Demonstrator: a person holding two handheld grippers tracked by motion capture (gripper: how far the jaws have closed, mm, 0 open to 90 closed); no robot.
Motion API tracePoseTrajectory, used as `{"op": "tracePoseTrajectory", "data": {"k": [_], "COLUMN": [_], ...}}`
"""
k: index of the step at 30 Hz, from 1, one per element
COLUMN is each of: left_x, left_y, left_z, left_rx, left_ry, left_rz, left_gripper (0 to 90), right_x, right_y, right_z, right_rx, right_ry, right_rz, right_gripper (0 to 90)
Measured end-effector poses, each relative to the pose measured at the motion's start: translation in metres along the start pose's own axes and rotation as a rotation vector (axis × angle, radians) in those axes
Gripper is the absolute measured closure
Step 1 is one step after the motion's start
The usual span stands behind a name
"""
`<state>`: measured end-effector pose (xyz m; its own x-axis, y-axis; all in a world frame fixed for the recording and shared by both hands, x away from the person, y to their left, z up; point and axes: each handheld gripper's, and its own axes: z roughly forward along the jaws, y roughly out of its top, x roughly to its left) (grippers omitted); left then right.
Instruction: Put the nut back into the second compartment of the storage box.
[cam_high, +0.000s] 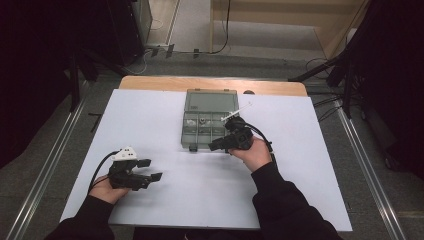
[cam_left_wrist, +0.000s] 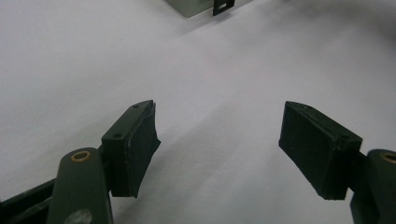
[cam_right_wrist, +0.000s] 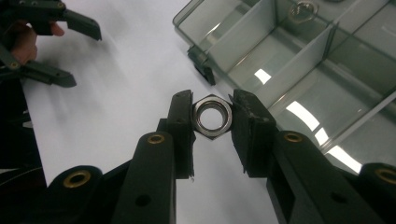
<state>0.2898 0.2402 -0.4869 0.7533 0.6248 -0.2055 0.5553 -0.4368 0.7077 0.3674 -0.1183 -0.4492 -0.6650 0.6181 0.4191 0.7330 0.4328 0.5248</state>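
No words, labels, brand names, numbers or signs to read anywhere.

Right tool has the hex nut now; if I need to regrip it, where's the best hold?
Keep the hold you have: the right tool pinches the hex nut across opposite sides of its hexagon, bore facing the camera. Its flat, parallel faces seat the pads squarely; corners would slip. Approach from the rim side, not through the bore.
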Motion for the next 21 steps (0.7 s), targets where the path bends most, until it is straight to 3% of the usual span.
{"op": "tracePoseTrajectory", "data": {"k": [15, 21], "left_x": [0.000, 0.000], "left_y": [0.000, 0.000], "left_z": [0.000, 0.001], "left_rx": [0.001, 0.006], "left_ry": [-0.005, -0.009], "left_rz": [-0.002, -0.003], "left_gripper": [27.2, 27.2], "right_x": [-0.017, -0.031], "right_y": [0.038, 0.053], "right_z": [0.006, 0.012], "right_rx": [-0.009, -0.020], "right_ry": [-0.038, -0.054], "right_rz": [0.036, 0.066], "right_gripper": [71.2, 71.2]}}
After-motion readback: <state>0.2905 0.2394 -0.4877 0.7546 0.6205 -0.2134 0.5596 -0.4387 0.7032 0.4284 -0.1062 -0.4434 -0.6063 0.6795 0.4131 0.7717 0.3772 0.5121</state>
